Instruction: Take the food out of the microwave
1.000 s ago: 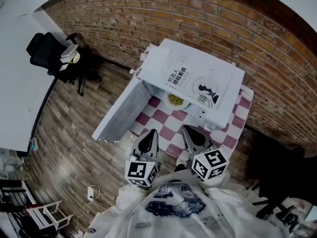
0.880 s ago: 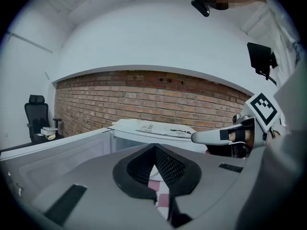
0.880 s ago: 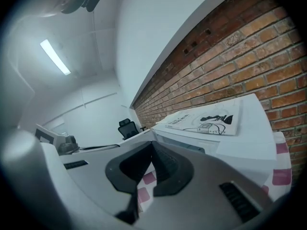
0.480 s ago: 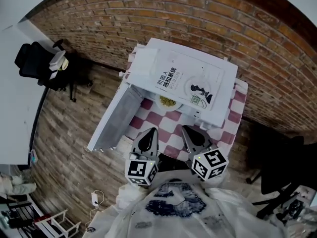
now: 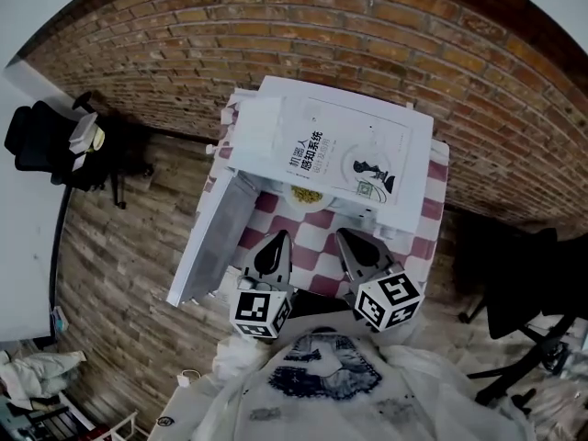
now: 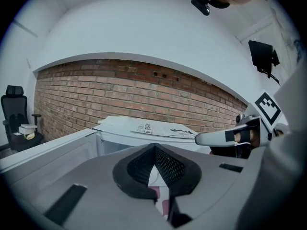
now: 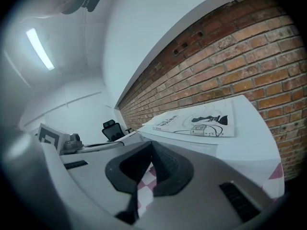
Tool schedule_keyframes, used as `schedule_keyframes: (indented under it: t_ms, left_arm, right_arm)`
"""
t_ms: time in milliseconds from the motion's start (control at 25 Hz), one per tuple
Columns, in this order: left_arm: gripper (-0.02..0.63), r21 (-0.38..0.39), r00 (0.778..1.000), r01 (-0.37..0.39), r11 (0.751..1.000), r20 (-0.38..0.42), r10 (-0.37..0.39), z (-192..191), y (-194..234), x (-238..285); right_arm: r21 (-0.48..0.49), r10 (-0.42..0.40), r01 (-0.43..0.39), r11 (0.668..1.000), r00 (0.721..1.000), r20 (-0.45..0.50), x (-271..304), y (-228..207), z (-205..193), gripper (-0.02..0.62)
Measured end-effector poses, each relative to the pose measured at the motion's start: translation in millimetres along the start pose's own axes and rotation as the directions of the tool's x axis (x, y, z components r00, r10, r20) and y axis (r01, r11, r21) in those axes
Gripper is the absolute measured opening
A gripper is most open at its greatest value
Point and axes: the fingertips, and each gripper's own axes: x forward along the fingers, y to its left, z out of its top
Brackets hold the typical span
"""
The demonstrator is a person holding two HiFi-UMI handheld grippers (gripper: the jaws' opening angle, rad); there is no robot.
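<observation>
A white microwave (image 5: 262, 127) stands on a pink-and-white checked cloth (image 5: 312, 246), with its door (image 5: 216, 237) swung open to the left. Inside the opening sits a plate of yellowish food (image 5: 306, 194), partly hidden under the microwave's top. My left gripper (image 5: 277, 239) and right gripper (image 5: 345, 238) hover side by side over the cloth, just in front of the opening and pointing at it. Both are shut with nothing between the jaws. In the left gripper view, the closed jaws (image 6: 154, 150) face the microwave (image 6: 115, 128). In the right gripper view, the closed jaws (image 7: 152, 147) point along its top (image 7: 249, 143).
A printed book (image 5: 340, 154) lies on top of the microwave. A brick wall (image 5: 367, 26) runs behind the table. A black office chair (image 5: 37, 141) stands at the far left on the wooden floor. A dark chair (image 5: 514, 283) is on the right.
Both grippers have come closer to the microwave's opening. The microwave and open door now sit lower and nearer in the head view, and the office chair has slid left.
</observation>
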Motion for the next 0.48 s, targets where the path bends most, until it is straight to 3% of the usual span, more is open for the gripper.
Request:
schedule_keyframes:
  t_ms: [480]
  left_arm:
    - [0.008, 0.036, 0.992, 0.124, 0.992, 0.008, -0.124, 5, 34, 12]
  right_arm:
    - [0.004, -0.143, 0.143, 0.99, 0.987, 0.075, 18, 11, 7, 0.014]
